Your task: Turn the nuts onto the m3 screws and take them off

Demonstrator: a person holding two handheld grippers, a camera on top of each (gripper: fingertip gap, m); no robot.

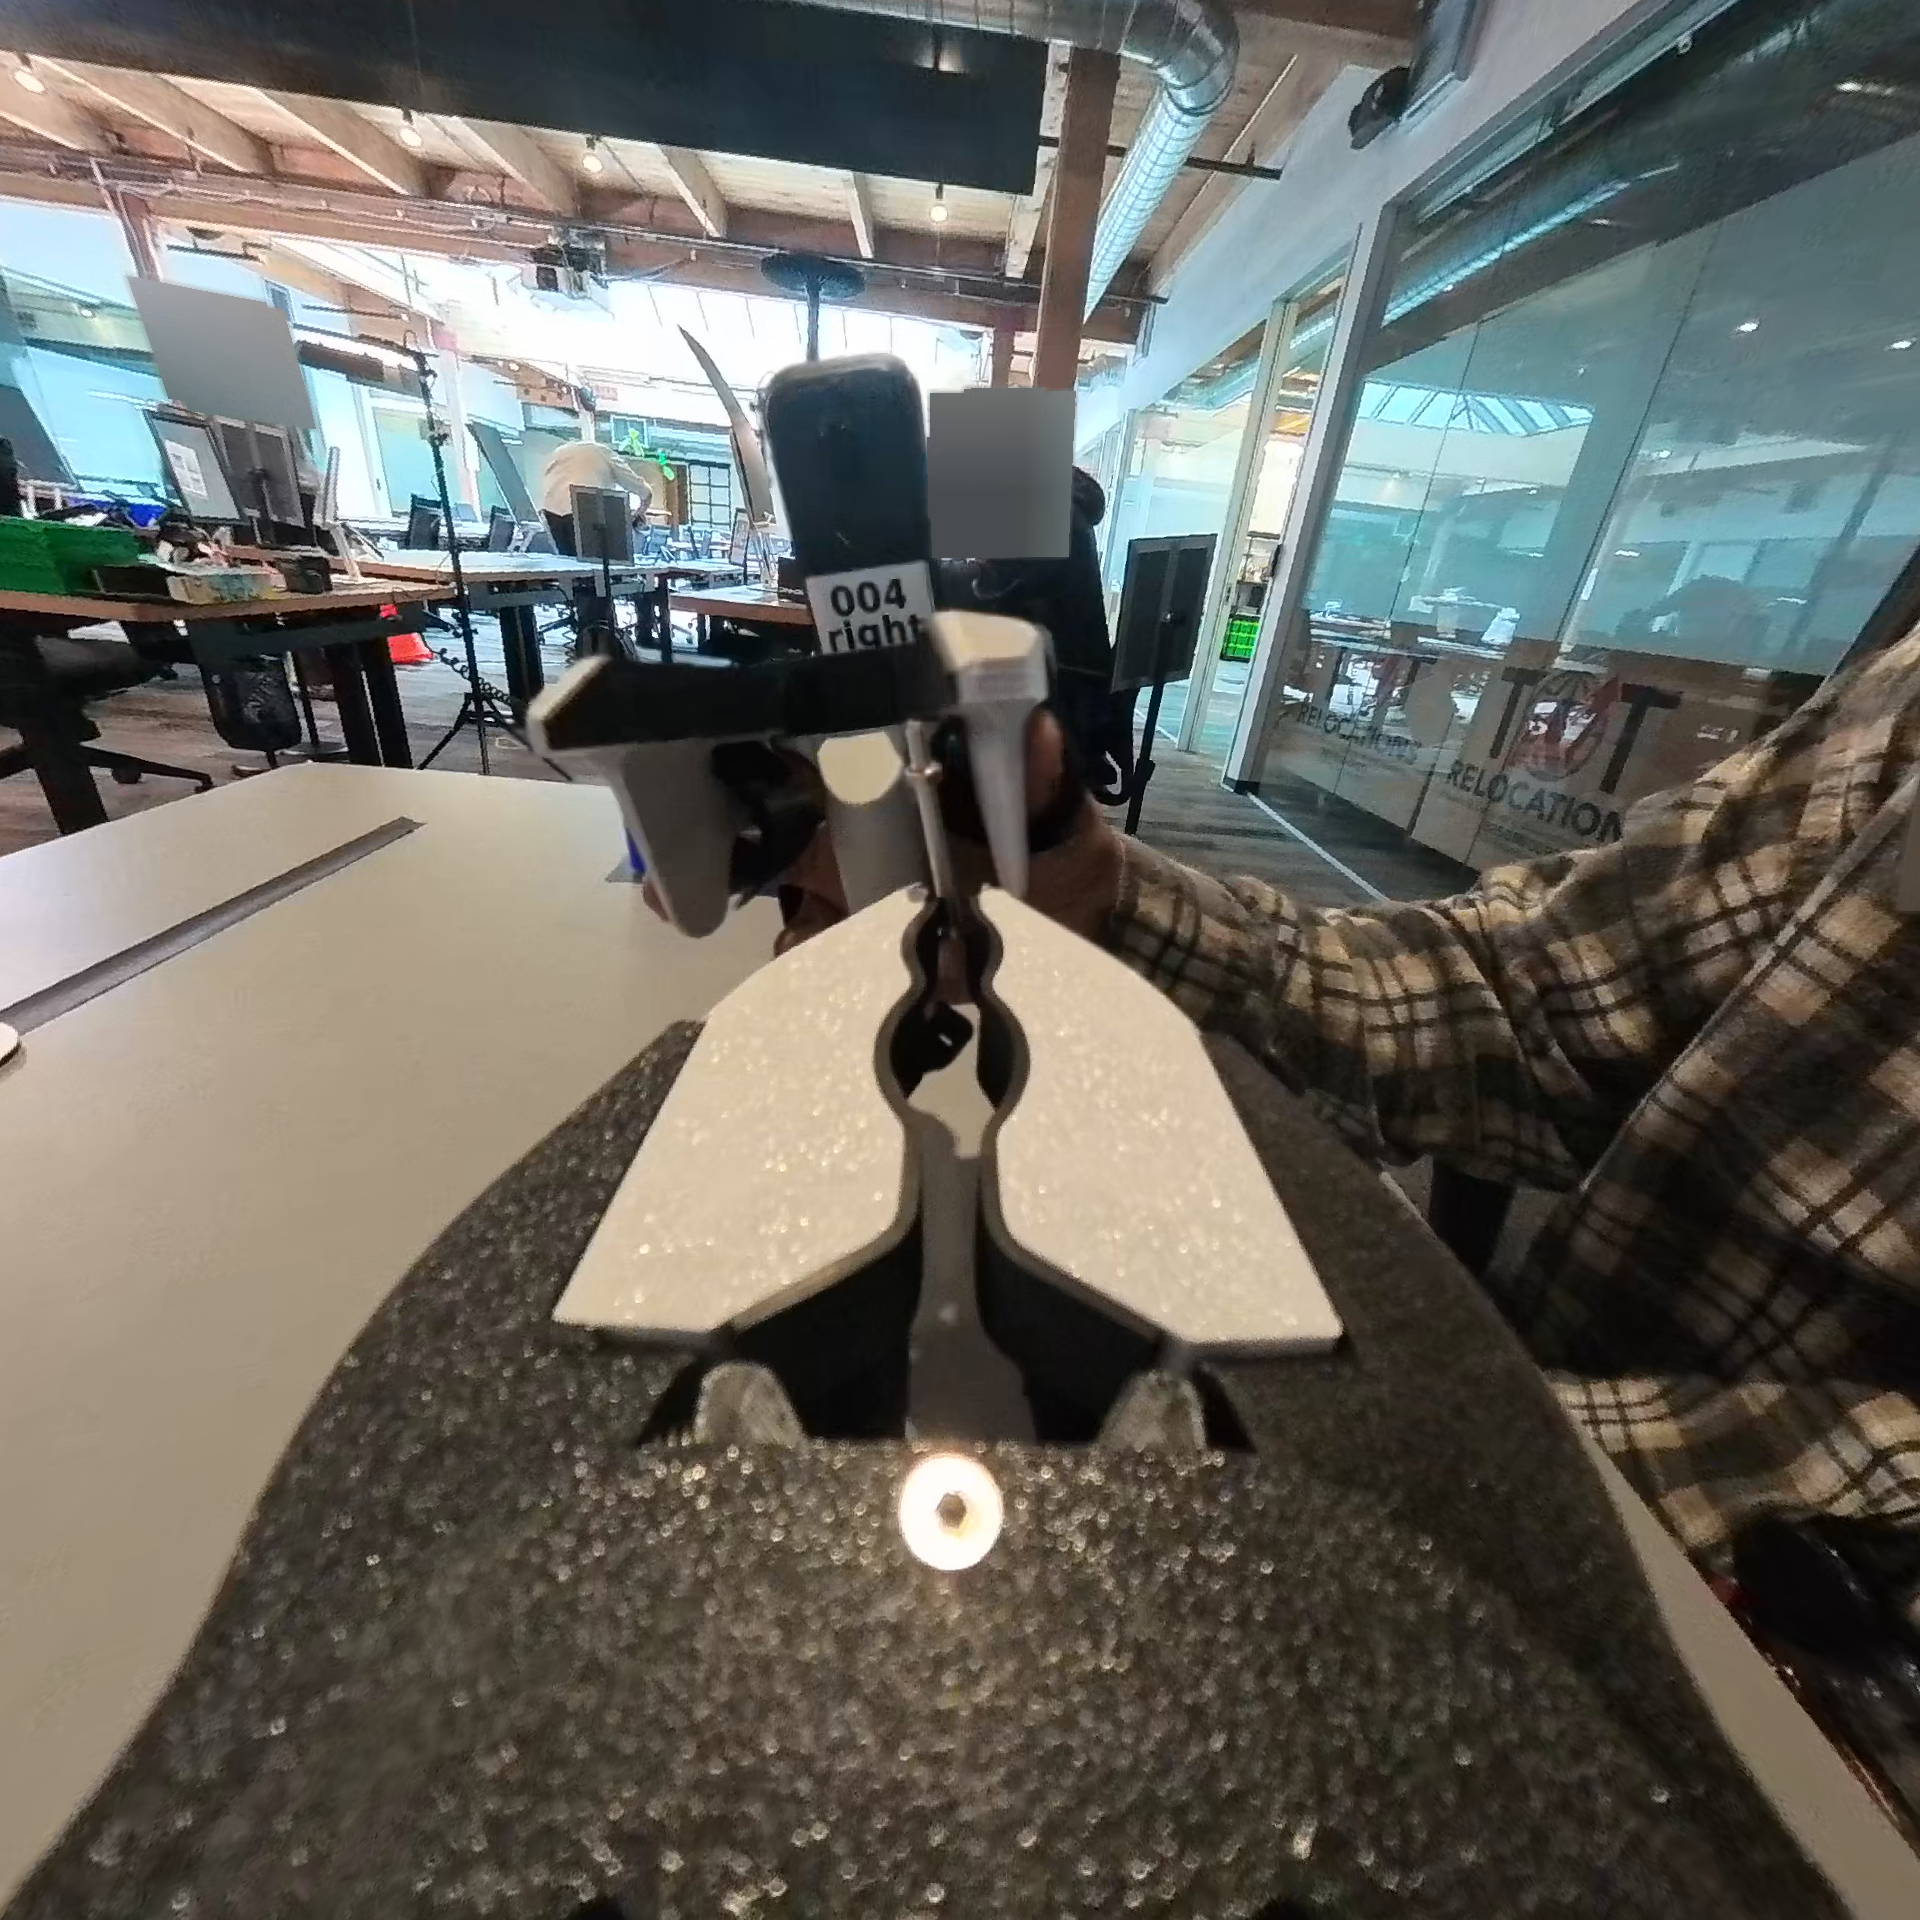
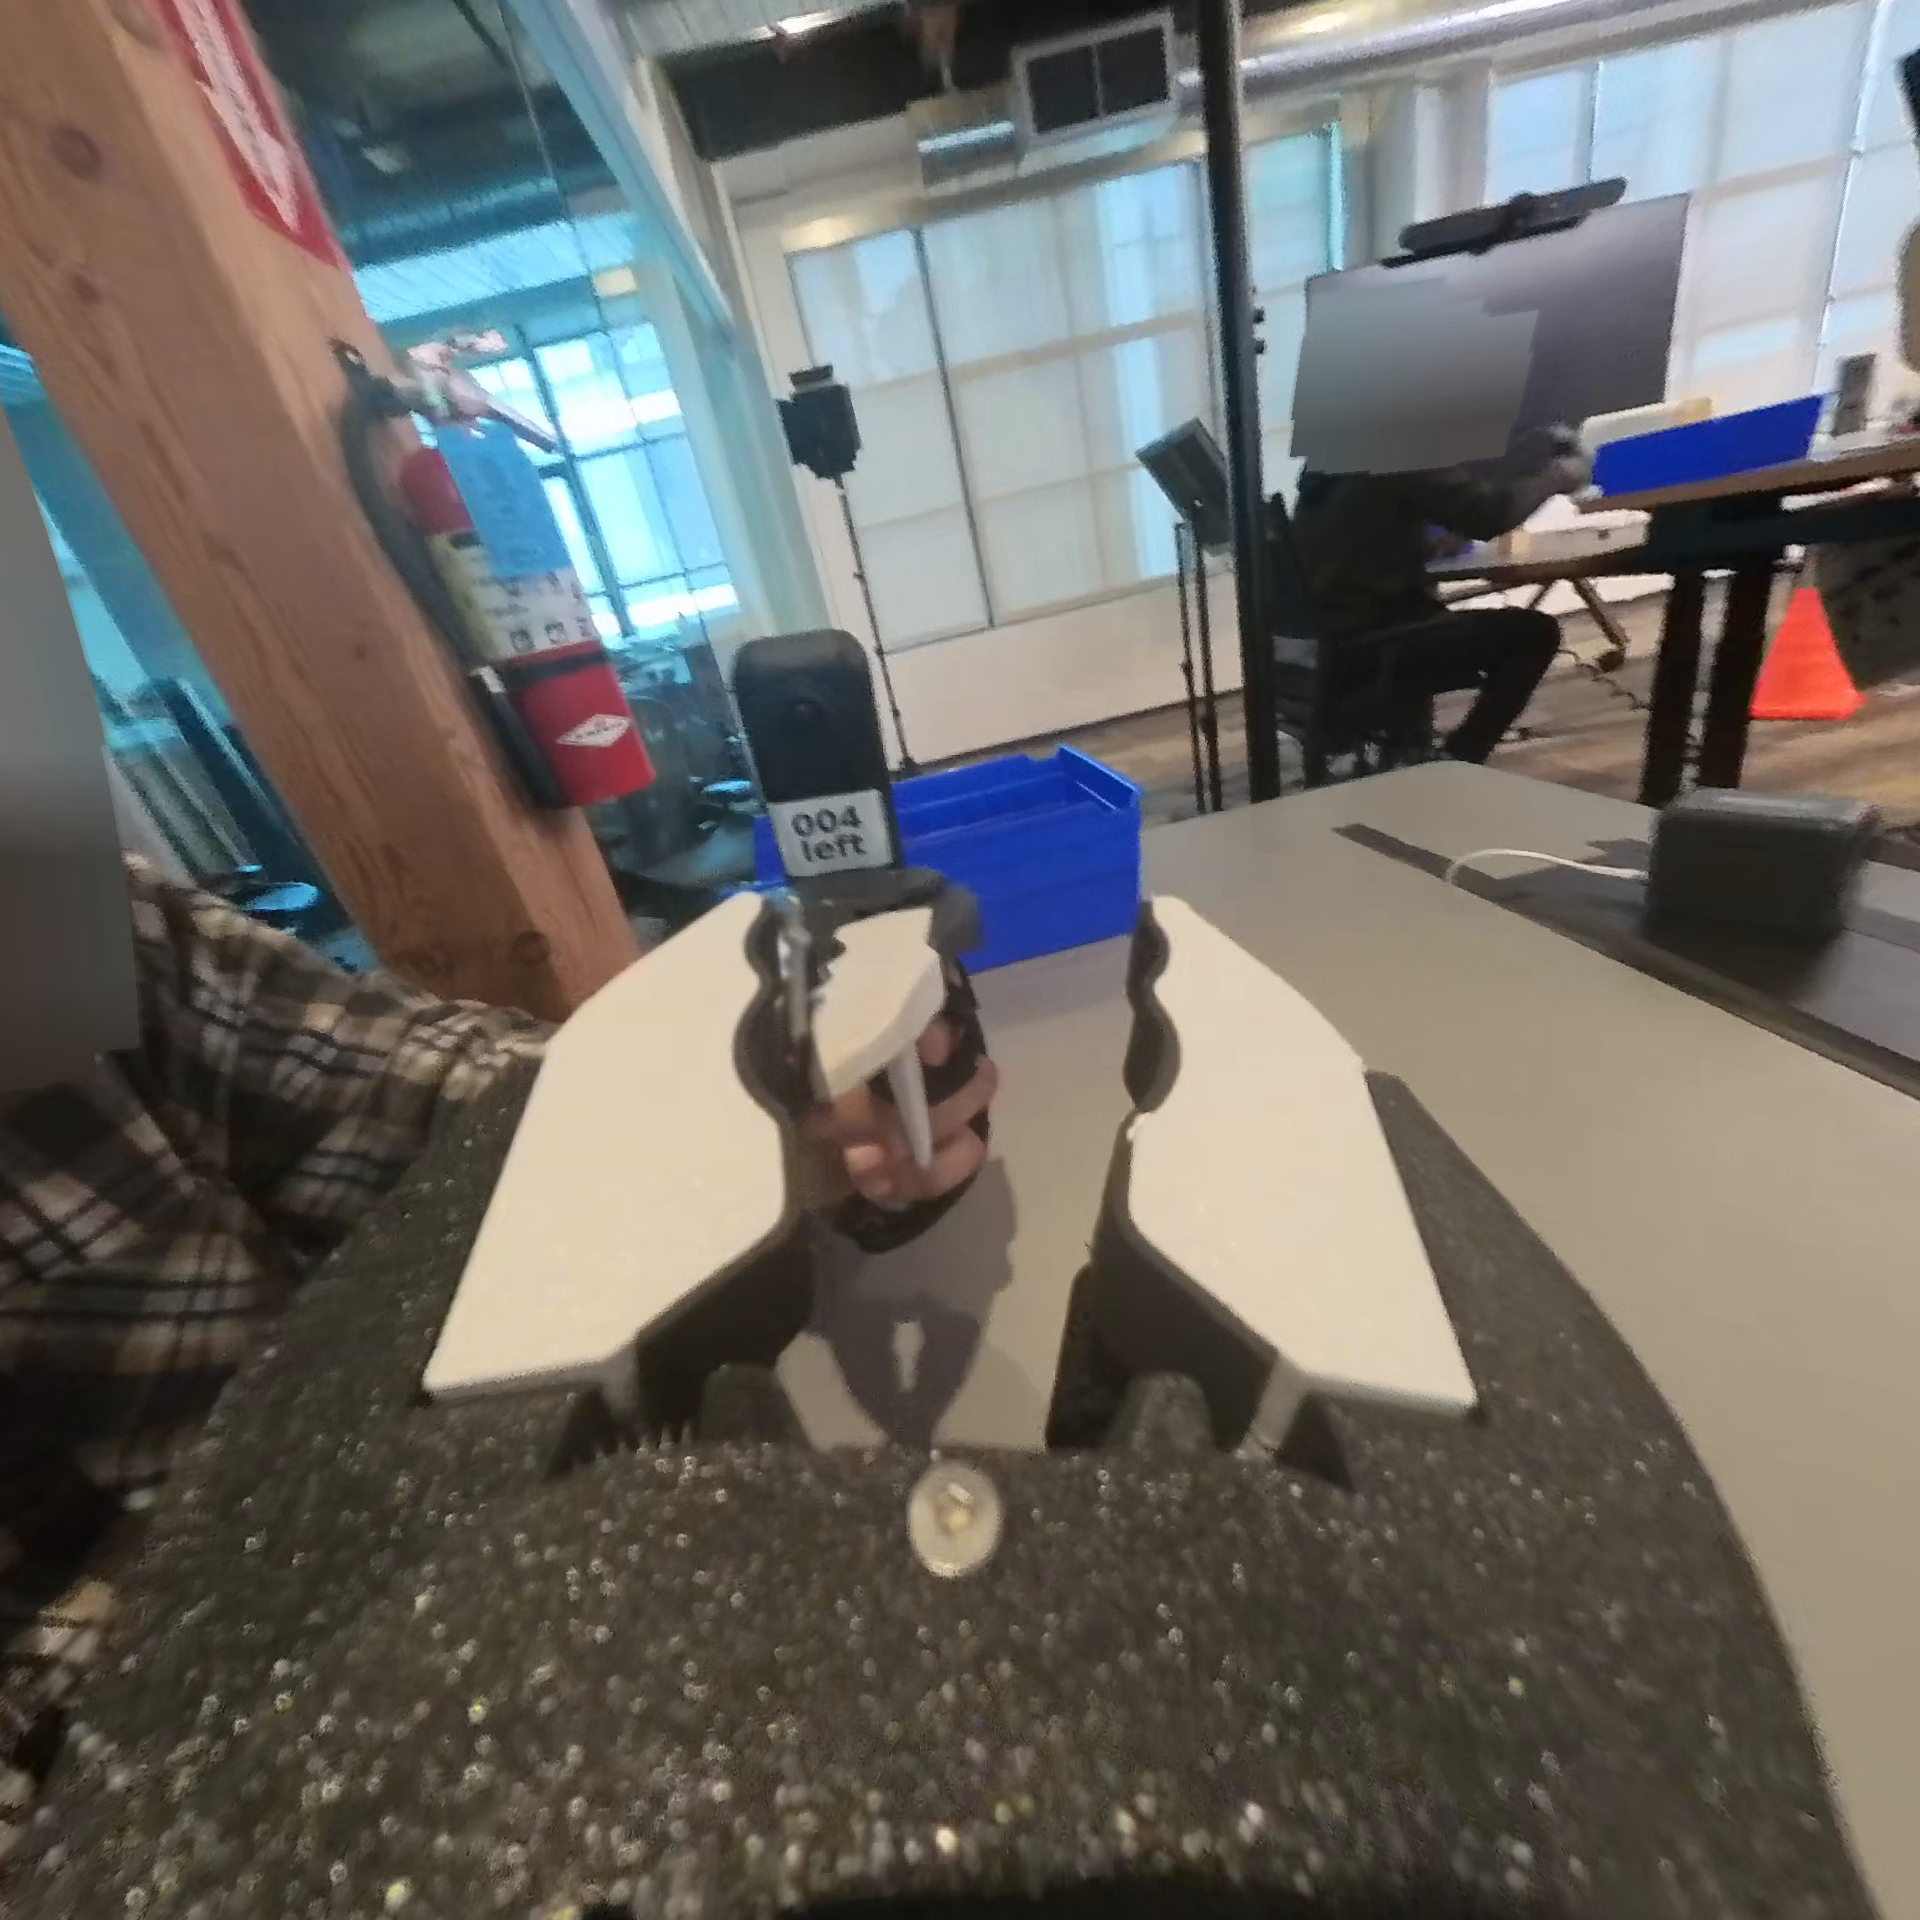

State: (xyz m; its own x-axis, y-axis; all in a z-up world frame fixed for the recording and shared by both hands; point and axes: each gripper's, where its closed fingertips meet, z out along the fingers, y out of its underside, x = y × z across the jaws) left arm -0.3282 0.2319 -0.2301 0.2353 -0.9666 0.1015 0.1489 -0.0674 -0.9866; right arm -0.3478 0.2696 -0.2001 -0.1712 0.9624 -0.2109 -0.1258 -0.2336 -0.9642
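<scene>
My left gripper is shut on the lower end of a thin silver m3 screw, which sticks up from its tips above the table. A small nut sits near the screw's upper end. My right gripper faces it, open, and the screw stands just beside one of its fingers. In the right wrist view my right gripper is open wide. The screw is close to its left finger, and the left gripper holds the screw from behind.
The grey table has a dark slot running along it. A blue bin stands at the far edge and a black box with a white cable at the right. My plaid sleeve crosses the right side. The grippers' ends are close to 5 centimetres from one another.
</scene>
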